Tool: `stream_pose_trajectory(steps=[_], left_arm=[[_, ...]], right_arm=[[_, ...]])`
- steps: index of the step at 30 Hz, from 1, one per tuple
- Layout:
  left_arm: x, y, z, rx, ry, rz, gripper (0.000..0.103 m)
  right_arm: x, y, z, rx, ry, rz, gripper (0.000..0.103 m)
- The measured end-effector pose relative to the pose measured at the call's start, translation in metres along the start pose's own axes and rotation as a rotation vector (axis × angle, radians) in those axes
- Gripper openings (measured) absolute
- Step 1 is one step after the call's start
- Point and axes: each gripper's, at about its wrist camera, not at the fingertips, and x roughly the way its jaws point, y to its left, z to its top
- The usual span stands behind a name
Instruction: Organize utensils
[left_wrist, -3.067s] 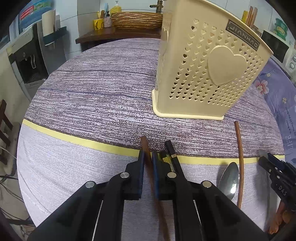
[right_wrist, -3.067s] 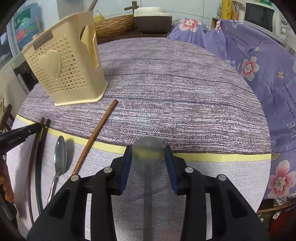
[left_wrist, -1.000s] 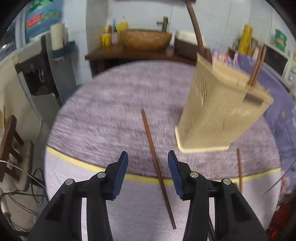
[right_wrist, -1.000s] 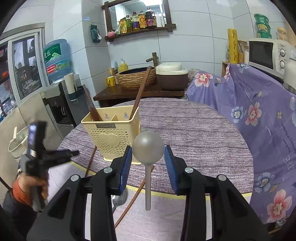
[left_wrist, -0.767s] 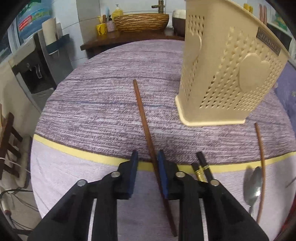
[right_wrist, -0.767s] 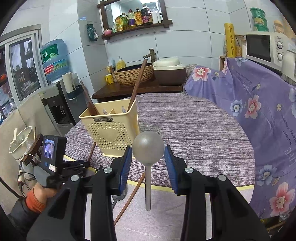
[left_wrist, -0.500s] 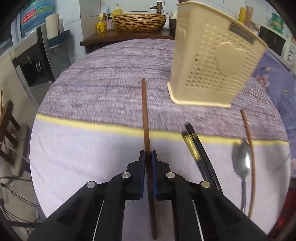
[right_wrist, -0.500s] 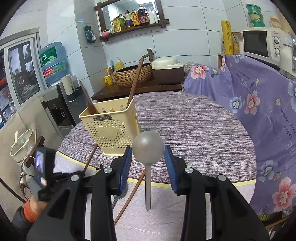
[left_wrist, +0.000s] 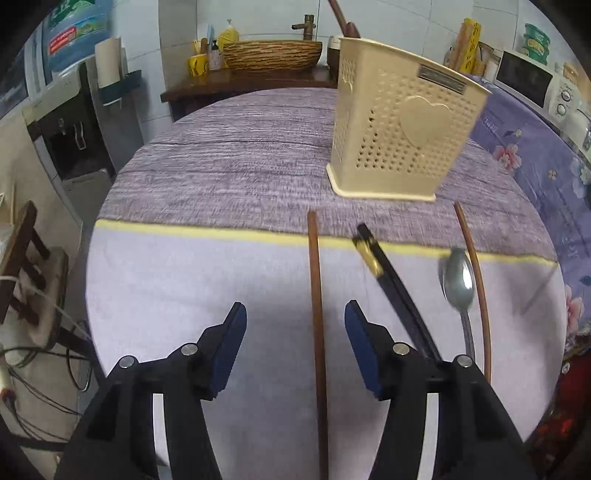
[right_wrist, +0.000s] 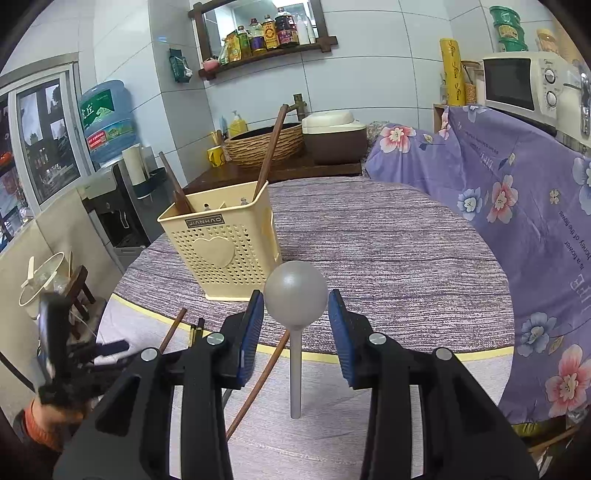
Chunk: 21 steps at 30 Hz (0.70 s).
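Note:
A cream perforated utensil basket (left_wrist: 399, 122) stands on the round table; it also shows in the right wrist view (right_wrist: 221, 247), with two brown chopsticks (right_wrist: 267, 155) leaning in it. My left gripper (left_wrist: 295, 328) is open, and a brown chopstick (left_wrist: 316, 295) lies on the cloth between its jaws. To its right lie a black chopstick pair (left_wrist: 391, 280), a metal spoon (left_wrist: 458, 284) and another brown chopstick (left_wrist: 476, 280). My right gripper (right_wrist: 295, 325) is raised above the table and shut on a grey round-headed spoon (right_wrist: 295, 291).
The table has a purple-grey cloth (left_wrist: 240, 166) with a yellow stripe (left_wrist: 184, 230). A floral purple cover (right_wrist: 517, 221) drapes the right side. A sideboard with a woven basket (right_wrist: 262, 142) and a cooker (right_wrist: 332, 136) stands behind. A wooden stool (left_wrist: 22, 266) is at the left.
My left gripper was shut on the brown chopstick half a second ago; it has opened and the chopstick lies on the table. The right gripper still holds the grey spoon, almost unmoved.

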Motion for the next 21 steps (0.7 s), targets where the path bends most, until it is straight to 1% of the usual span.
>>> stream_pose_trajectory(steps=[1, 4, 7, 10, 11, 15, 21], left_arm=[[0.007, -0.001, 0.007, 0.009, 0.009, -0.001, 0.044], [0.028, -0.008, 0.024, 0.042, 0.039, 0.009, 0.041], [0.045, -0.012, 0.032, 0.053, 0.054, 0.027, 0.033], [0.049, -0.014, 0.036, 0.066, 0.033, 0.049, 0.025], [0.05, -0.015, 0.037, 0.065, 0.032, 0.047, 0.024], [0.051, -0.014, 0.039, 0.058, 0.019, 0.058, 0.009], [0.048, -0.009, 0.039, 0.014, 0.02, 0.026, 0.008]], right_arm=[[-0.001, -0.001, 0.0, 0.003, 0.0, -0.001, 0.037], [-0.003, -0.003, -0.002, 0.006, 0.0, -0.01, 0.037], [-0.002, -0.003, -0.003, 0.006, 0.006, -0.014, 0.037], [0.0, -0.002, -0.004, 0.003, 0.011, -0.013, 0.037], [0.001, -0.002, -0.004, 0.002, 0.012, -0.013, 0.037], [0.002, 0.0, -0.004, 0.002, 0.011, -0.011, 0.037], [0.003, 0.001, -0.004, 0.001, 0.013, -0.012, 0.037]])
